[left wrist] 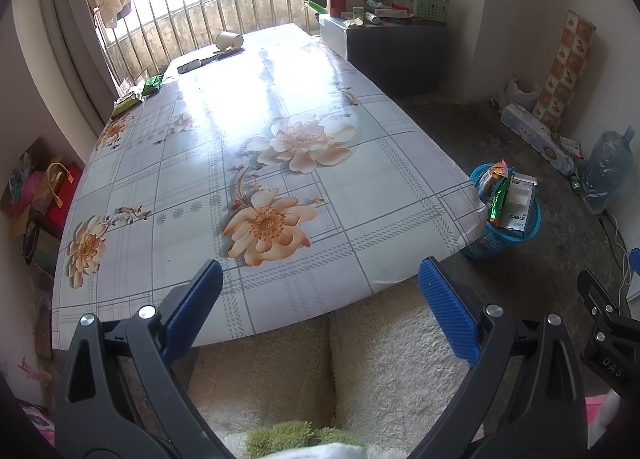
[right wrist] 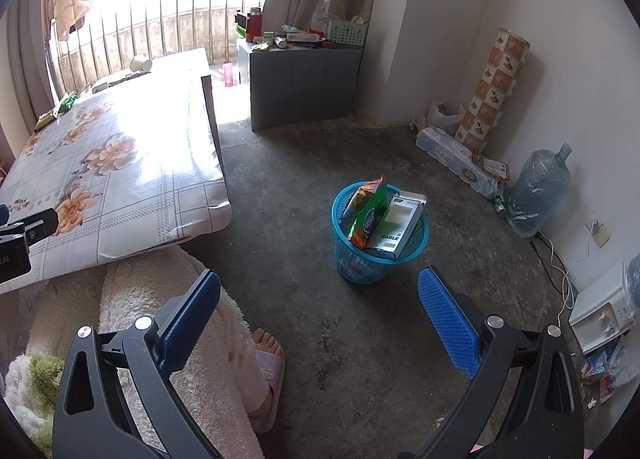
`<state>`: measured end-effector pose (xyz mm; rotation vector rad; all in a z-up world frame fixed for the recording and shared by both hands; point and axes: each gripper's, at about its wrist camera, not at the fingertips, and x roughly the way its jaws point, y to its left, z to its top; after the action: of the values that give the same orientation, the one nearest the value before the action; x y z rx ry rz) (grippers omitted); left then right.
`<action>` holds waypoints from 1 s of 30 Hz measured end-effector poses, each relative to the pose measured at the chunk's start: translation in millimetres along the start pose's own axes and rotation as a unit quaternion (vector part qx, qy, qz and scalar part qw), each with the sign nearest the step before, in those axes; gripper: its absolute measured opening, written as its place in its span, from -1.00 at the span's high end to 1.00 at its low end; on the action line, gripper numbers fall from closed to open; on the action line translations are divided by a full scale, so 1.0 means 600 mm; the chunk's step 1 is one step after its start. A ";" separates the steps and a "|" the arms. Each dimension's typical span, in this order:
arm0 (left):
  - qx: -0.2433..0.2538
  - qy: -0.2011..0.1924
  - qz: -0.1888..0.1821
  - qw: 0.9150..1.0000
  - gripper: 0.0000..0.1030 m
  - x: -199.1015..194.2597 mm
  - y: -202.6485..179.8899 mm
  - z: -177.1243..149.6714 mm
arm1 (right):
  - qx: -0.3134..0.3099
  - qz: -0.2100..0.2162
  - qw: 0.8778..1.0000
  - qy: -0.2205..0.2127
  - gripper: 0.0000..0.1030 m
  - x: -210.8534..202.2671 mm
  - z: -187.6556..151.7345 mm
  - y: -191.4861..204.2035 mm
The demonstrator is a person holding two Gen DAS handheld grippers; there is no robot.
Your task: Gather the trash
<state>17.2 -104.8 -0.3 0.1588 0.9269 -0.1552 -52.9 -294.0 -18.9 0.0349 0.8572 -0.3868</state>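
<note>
Both grippers, left and right, spread wide, empty. Tipped tan paper cup at table's 11 o'clock: light, crushable; pinch rim gently. Blue mesh plastic basket nearly full.

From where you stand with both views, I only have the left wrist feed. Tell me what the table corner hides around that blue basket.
Observer: The blue basket stands on bare floor, clear of the table; nothing lies close around its base.
Operator: Report what is stuffed in it.
Observer: A white box marked CABLE leans beside a green snack wrapper, both poking above the rim.
Operator: Give me the right tongs' state.
Observer: The right tongs are open and empty, hanging over the floor short of the basket.
Operator: Check for anything under the table's far end.
Observer: A pink bottle stands on the floor there.
</note>
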 end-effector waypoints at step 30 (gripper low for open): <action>0.000 0.000 0.000 1.000 -0.83 -0.002 -0.003 -0.001 | -0.003 0.004 1.000 -0.002 -0.87 -0.003 0.000 0.005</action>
<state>15.7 -106.5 0.1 0.1582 0.9261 -0.1547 -52.7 -290.4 -17.9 0.0317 0.8535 -0.3770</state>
